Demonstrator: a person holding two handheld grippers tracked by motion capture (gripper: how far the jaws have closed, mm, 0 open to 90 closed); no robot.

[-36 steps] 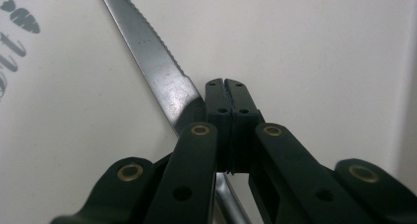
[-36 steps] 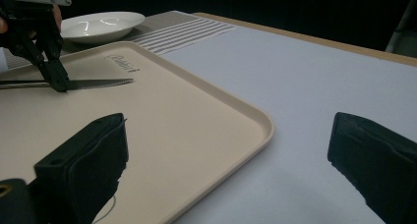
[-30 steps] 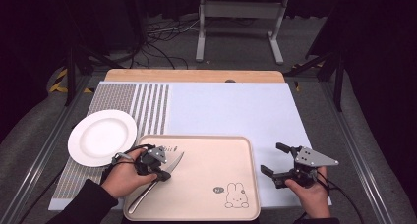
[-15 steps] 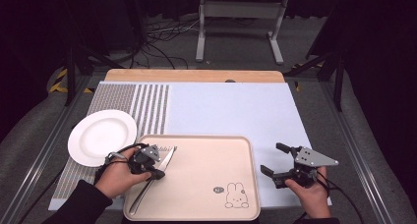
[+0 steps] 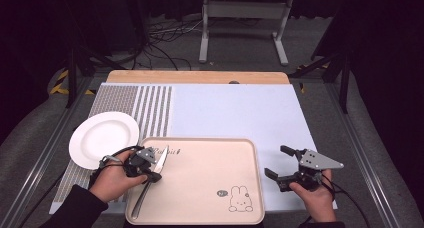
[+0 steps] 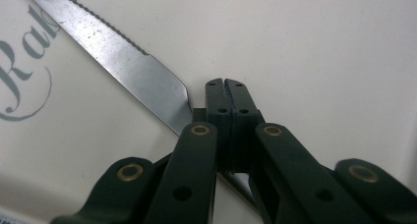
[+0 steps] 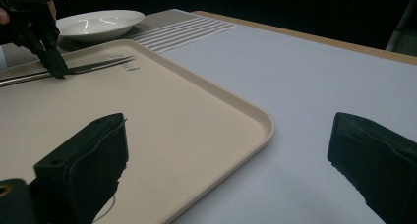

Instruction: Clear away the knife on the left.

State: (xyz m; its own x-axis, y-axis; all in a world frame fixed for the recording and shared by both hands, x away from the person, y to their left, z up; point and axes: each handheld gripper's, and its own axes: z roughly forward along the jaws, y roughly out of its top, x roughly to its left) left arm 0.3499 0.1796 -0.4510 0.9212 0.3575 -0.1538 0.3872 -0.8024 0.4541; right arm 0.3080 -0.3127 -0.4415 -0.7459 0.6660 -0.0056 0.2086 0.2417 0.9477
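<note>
Table knife (image 5: 156, 170): lies on the left part of the beige tray (image 5: 210, 208), serrated blade toward the far edge near the printed lettering, handle running back toward the person.
Grip point now: left gripper (image 6: 227, 94) sits where blade meets handle, just behind the blade's heel; jaws pressed together, with the knife passing beneath them. From the right gripper view its tips touch the knife, so it looks clamped on the neck (the contact itself is hidden under the jaws).
Handling, judged: stiff steel, thin and low to the tray, smooth, likely slippery in hard jaws. Light, but long; held at the neck it should balance fairly. A grip nearer one end would let it swing or pivot.
Risk, judged: the flat blade offers little to pinch, so the knife may twist in the jaws if lifted fast. Serrated edge is best kept clear of the pads.
Right gripper (image 5: 284, 162): jaws spread wide, holding nothing, over the pale blue mat (image 5: 235, 113) just beside the tray's right edge.
White plate (image 5: 104, 139): empty, on the striped mat (image 5: 150, 105), just off the tray's far left corner.
Tray: bare apart from the knife and a rabbit print (image 5: 240, 199).
</note>
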